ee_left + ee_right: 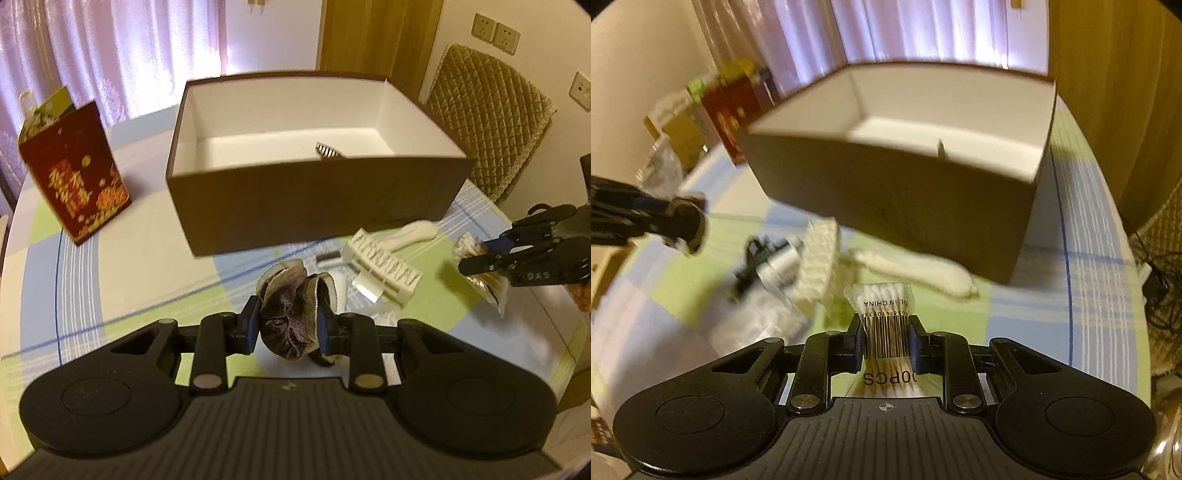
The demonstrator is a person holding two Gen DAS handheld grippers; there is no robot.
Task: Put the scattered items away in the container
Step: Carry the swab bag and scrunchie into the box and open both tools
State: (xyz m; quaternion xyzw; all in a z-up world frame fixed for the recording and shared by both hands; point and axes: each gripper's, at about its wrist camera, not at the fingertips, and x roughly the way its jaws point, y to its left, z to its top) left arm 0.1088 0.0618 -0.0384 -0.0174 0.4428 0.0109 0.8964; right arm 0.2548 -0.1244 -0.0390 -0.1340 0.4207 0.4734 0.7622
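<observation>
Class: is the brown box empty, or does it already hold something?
Not empty: the brown box holds one small striped item on its white floor.

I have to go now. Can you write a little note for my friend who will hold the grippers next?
Left gripper: shut on the dark scrunchie.
Right gripper: shut on the cotton swab pack.
Both are held in front of the brown box, not over it.
Done: a small striped item lies in the box.
Left: drop both in, then fetch the white brush and the other small things beside it on the table.
</observation>
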